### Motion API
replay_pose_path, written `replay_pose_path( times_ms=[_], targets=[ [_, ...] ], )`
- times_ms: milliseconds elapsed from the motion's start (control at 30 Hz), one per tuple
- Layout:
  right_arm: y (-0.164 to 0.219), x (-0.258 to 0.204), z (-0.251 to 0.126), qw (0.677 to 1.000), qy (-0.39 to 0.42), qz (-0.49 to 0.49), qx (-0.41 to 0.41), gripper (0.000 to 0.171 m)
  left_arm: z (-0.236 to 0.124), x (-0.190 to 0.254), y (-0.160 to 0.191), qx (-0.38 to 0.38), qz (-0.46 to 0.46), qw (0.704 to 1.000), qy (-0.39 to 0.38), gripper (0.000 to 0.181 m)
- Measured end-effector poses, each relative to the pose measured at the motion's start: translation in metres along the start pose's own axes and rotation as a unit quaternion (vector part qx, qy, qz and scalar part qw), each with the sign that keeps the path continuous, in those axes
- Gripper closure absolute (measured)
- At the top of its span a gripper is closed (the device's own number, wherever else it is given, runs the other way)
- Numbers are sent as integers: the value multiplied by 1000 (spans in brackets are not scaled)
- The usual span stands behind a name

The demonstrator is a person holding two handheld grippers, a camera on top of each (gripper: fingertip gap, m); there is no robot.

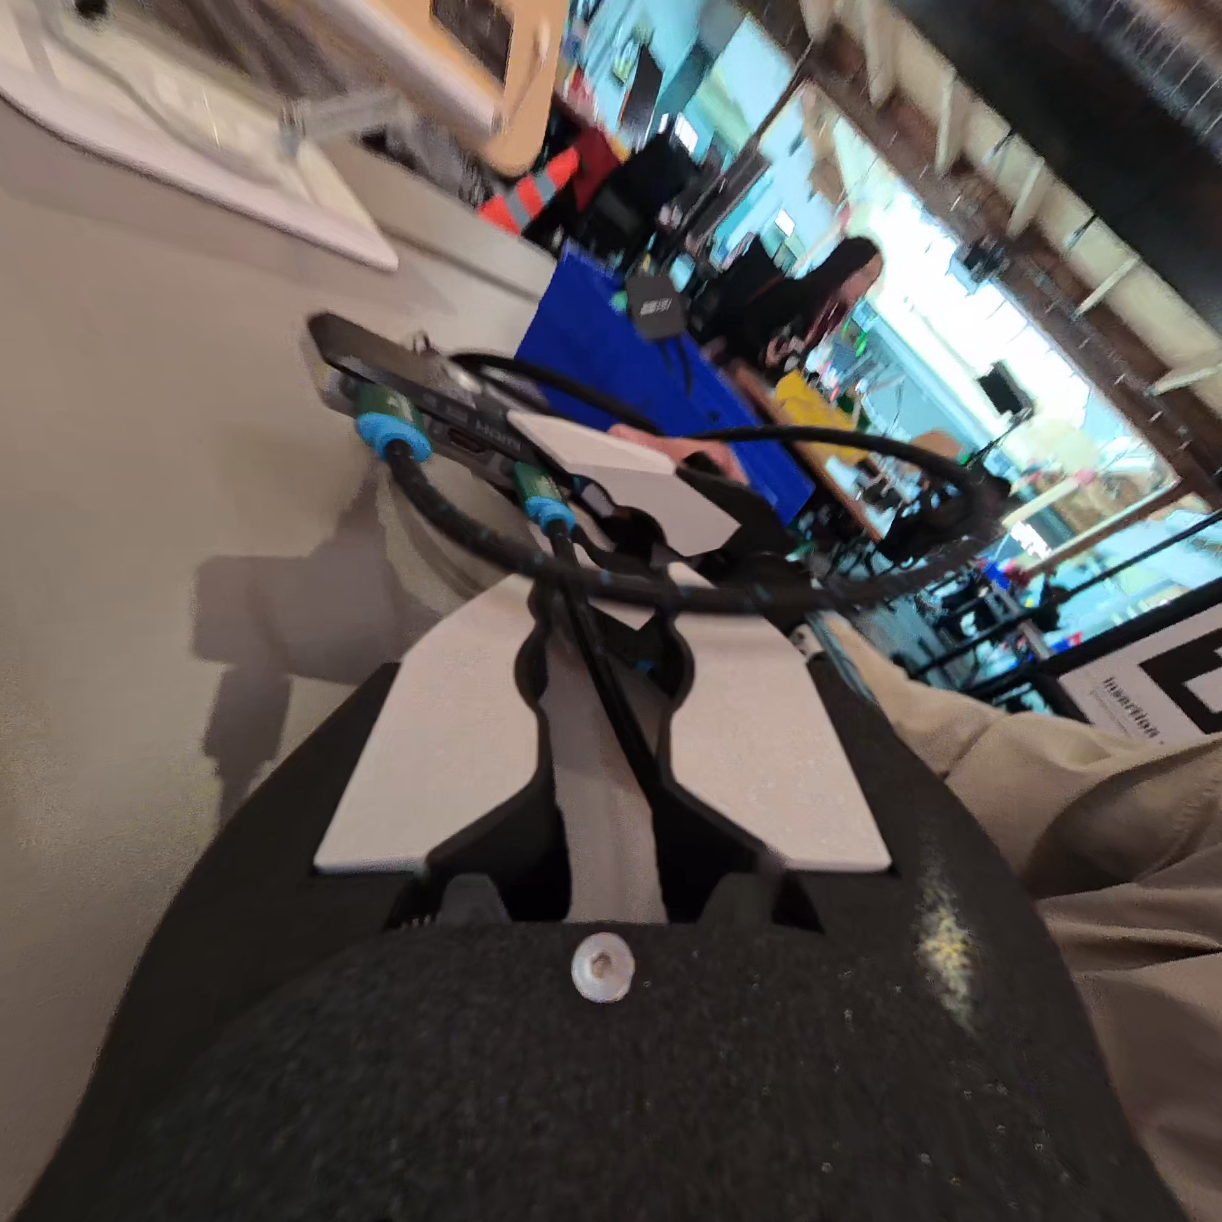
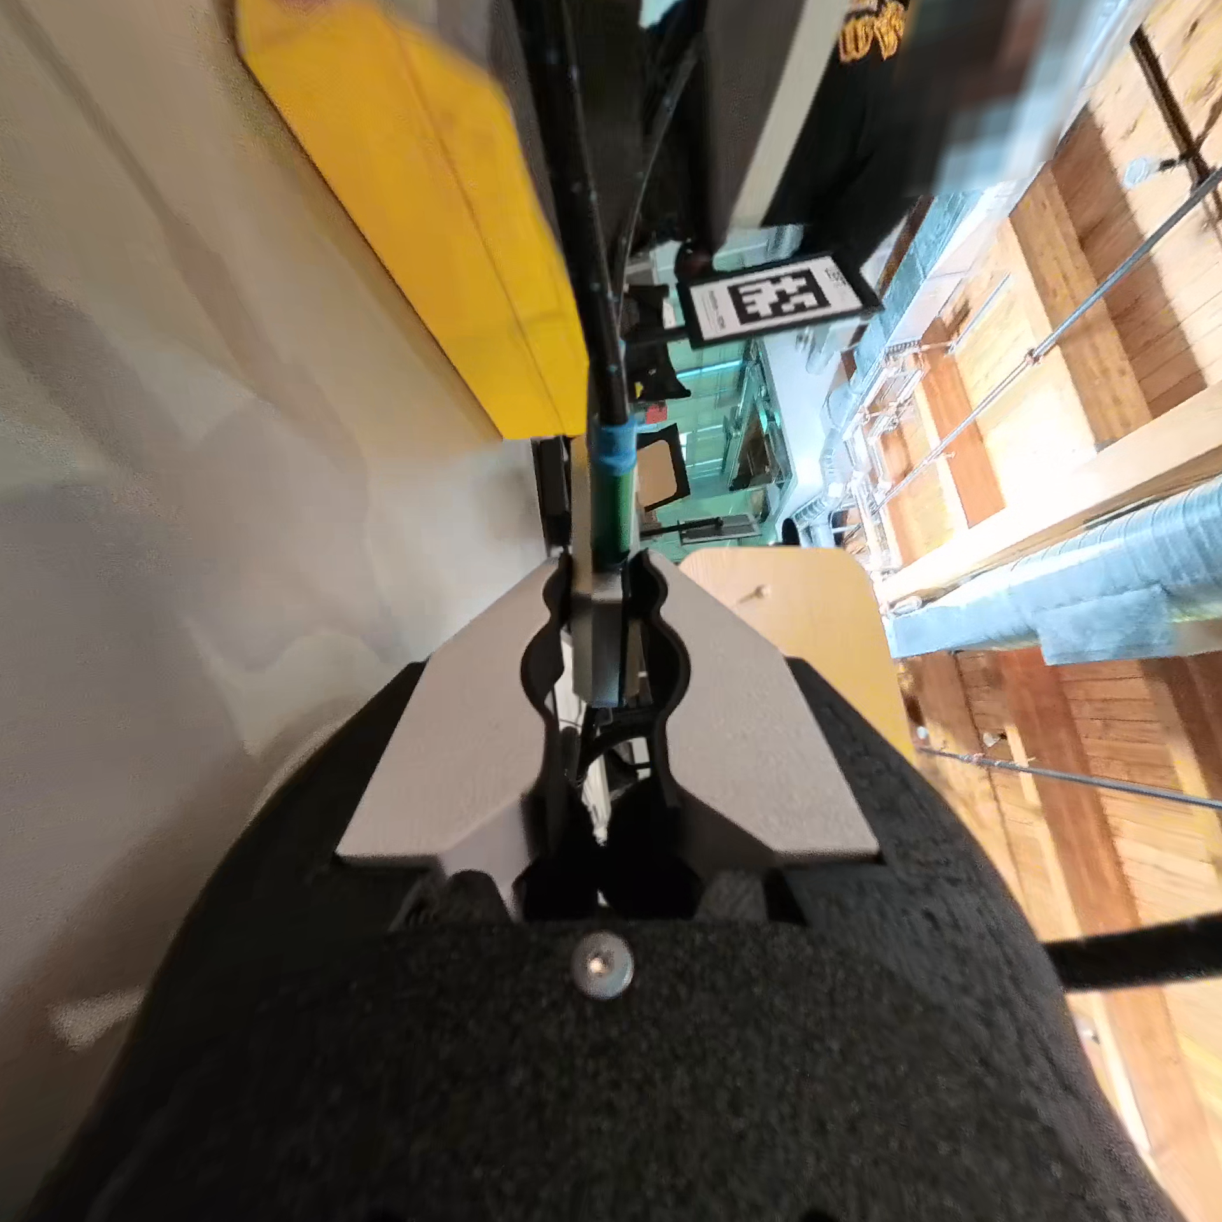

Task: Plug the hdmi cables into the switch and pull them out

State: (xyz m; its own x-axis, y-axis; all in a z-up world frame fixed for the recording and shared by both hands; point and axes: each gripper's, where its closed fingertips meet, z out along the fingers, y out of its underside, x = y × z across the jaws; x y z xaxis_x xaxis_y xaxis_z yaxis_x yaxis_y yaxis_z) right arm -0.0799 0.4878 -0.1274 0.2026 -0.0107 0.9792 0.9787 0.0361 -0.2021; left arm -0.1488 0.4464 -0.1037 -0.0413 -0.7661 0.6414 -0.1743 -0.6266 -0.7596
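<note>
In the left wrist view the black HDMI switch [image 1: 397, 370] is held up off the pale table [image 1: 132, 463]. Two green plugs with blue collars are plugged into it, one on the left [image 1: 390, 423] and one on the right [image 1: 539, 496]. My right gripper [image 1: 562, 463] clamps the switch's right end. The right plug's thin black cable [image 1: 608, 694] runs loose between the fingers of my left gripper [image 1: 598, 598], which stand a narrow gap apart. In the right wrist view my right gripper [image 2: 600, 569] is shut on the switch [image 2: 588, 635], with a green plug [image 2: 611, 502] just beyond its tips.
A braided cable [image 1: 661, 592] loops across the left fingertips. A blue bin [image 1: 628, 370] and a person [image 1: 813, 304] are behind the switch. A yellow bin [image 2: 410, 198], a marker card [image 2: 773, 297] and a wooden chair back [image 2: 793, 628] show in the right wrist view. A beige sleeve [image 1: 1058, 826] is at right.
</note>
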Motion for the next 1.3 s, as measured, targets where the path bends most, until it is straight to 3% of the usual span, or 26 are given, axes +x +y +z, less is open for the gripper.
replay_pose_path(
  times_ms=[33, 167, 267, 400, 500, 567, 700, 867, 967, 1067, 1167, 1300],
  targets=[
    [7, 5, -2, 1000, 2, 16, 0, 153, -12, 3, -9, 26, 1, 1000, 4, 147],
    [15, 45, -20, 987, -33, 150, 44, 153, -73, -7, -28, 108, 55, 991, -54, 154],
    [14, 128, -40, 969, -39, 237, 65, 152, -99, -24, -22, 115, 94, 982, -118, 154],
    [34, 261, -72, 914, -82, 389, 86, 152, -92, -25, -16, 100, 59, 990, -82, 155],
    [85, 328, -87, 861, -129, 485, 83, 152, -74, -21, 1, 53, 9, 998, -33, 156],
    [135, 350, -89, 851, -117, 507, 66, 152, -68, -15, 4, 50, -12, 999, -6, 156],
    [229, 320, -95, 815, -137, 563, 19, 153, -62, -11, 8, 29, 25, 999, -15, 160],
    [307, 199, -108, 721, -209, 657, -74, 152, -56, -7, 15, 7, 42, 999, -15, 160],
    [316, 136, -115, 646, -281, 704, -92, 151, -51, -5, 20, -9, 48, 999, -11, 160],
    [324, 90, -111, 638, -330, 680, -146, 150, -47, -5, 24, -24, 66, 997, -19, 160],
    [338, 83, -96, 632, -317, 690, -157, 150, -45, -5, 27, -34, 82, 996, -25, 161],
    [340, 83, -93, 600, -328, 710, -168, 150, -45, -9, 29, -39, 97, 994, -39, 161]
  ],
)
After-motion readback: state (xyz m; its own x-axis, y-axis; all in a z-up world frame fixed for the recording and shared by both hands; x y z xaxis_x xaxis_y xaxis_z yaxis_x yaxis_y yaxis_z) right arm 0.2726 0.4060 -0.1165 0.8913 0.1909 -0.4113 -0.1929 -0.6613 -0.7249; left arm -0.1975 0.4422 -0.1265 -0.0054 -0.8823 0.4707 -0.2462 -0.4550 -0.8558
